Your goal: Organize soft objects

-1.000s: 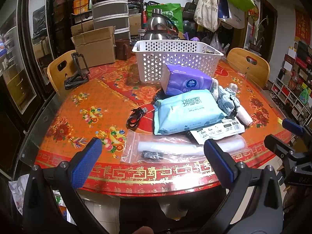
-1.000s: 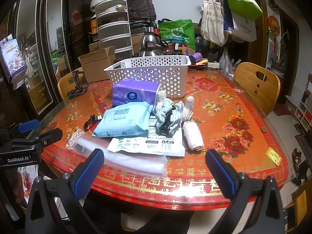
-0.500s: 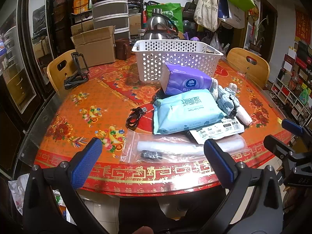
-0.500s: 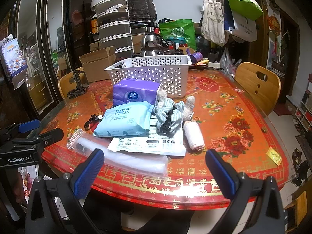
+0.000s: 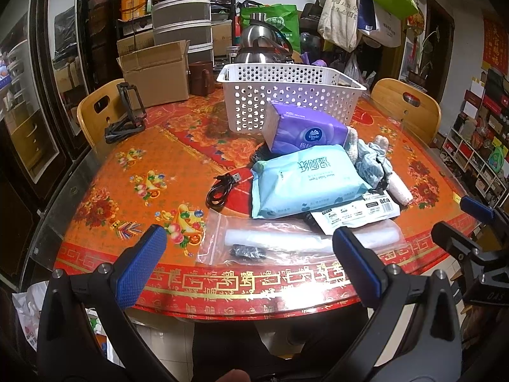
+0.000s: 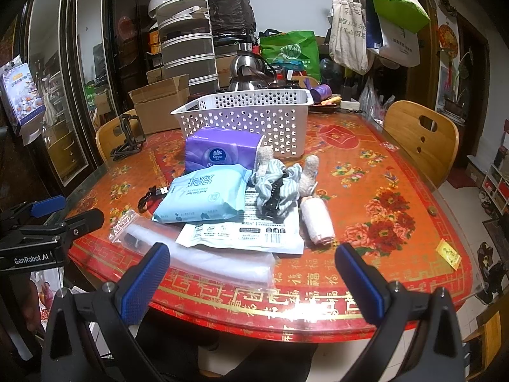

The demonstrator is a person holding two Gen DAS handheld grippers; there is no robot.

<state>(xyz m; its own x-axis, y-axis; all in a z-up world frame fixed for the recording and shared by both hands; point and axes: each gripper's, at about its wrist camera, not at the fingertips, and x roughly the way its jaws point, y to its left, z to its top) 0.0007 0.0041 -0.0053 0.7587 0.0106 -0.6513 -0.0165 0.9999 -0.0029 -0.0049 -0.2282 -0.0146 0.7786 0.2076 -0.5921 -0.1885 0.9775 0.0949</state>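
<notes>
My left hand-held gripper (image 5: 248,264) and right hand-held gripper (image 6: 253,273) gape wide, empty; wipes pack (image 6: 203,195) at 11 o'clock, probably squashy, best pinched mid-body.

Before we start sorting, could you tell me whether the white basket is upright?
Upright: the white basket stands on its base, rim up, behind the purple tissue pack.

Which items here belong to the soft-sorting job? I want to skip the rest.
Job: purple tissue pack, blue wipes pack, striped cloth, rolled towel, white basket.
Lying about: USB cable, kettle, cardboard box.
</notes>
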